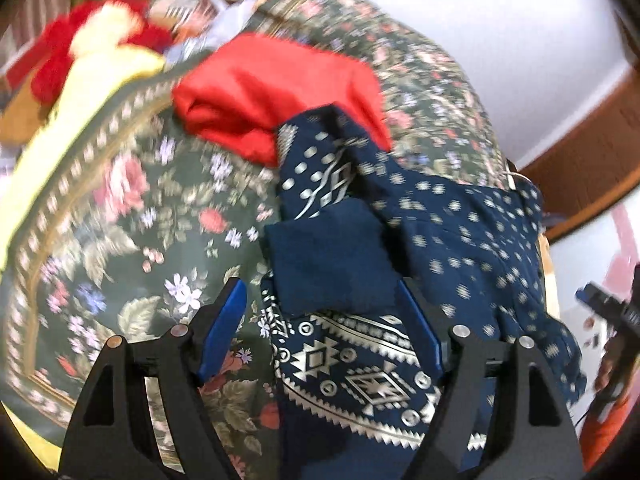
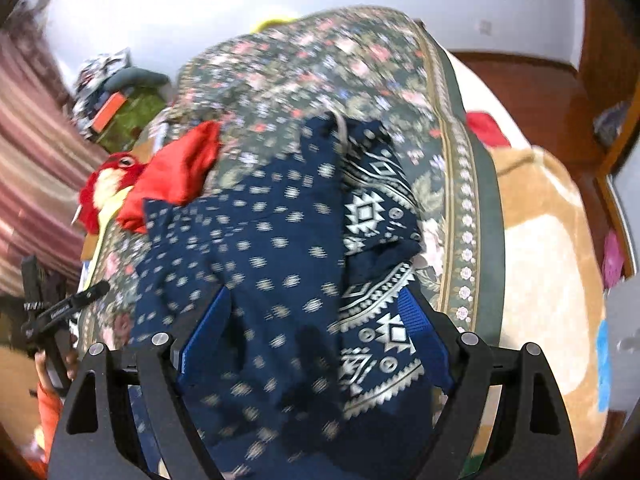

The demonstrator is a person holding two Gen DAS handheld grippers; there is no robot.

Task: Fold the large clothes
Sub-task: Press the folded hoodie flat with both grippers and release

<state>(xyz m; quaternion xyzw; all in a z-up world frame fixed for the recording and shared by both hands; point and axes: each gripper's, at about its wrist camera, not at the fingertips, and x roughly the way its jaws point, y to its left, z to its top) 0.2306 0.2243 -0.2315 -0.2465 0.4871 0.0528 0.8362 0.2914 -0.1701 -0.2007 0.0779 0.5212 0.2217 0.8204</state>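
The large navy-blue fabric garment with small cream motifs and a cream geometric border [image 1: 400, 248] lay crumpled on the green floral bedspread [image 1: 132, 216], with one end touching the folded red cloth [image 1: 272, 96] further up the bed. A plain navy panel was doubled over the patterned border.

The left gripper [image 1: 320, 328] stood with its blue-padded fingers [image 1: 224, 328] spread wide, the border section lying between them; no fabric was clamped. The right gripper [image 2: 316, 328] was equally wide apart above the dotted body of the garment [image 2: 260, 240], and likewise held nothing. Blur in both views prevented judging whether the pads touched the cloth.

Judged procedure for the step in hand:
1. Locate a true edge or corner, not a mid-panel bunch.
2. Close each gripper on a single layer at matching points.
3. Lift and spread the garment flat before folding.

Risk: a pinch through doubled layers would likely lock in the creases. The bedspread beneath could also be caught. The red and cream plush toy [image 2: 104, 184] lay well apart.
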